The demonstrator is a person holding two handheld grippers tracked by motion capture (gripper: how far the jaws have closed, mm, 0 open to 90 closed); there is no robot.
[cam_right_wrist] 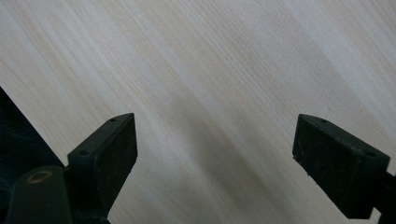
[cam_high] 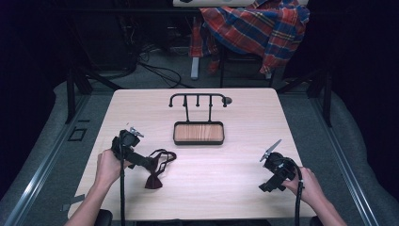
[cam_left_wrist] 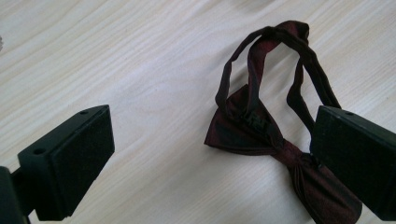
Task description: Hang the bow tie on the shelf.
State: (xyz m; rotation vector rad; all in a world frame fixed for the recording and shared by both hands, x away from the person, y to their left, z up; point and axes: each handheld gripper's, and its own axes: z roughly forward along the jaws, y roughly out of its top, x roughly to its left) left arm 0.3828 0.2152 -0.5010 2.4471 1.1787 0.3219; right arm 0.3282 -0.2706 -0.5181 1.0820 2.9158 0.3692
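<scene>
Left tool (cam_left_wrist: pixel 212 154) gaping wide beside dark red bow tie (cam_left_wrist: pixel 261 128) on bench (cam_high: pixel 235 179), one jaw just beside its knot, right tool (cam_right_wrist: pixel 215 158) wide, empty, well apart from tie

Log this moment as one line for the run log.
left tongs: open, at bow tie | right tongs: open over bare table | bow tie: flat on table | rack: untouched

Our grippers: left gripper (cam_high: pixel 149 163) and right gripper (cam_high: pixel 266 188), black, blocky jaws with screw holes.
Our cables: black.
Our forearms: bare.
</scene>
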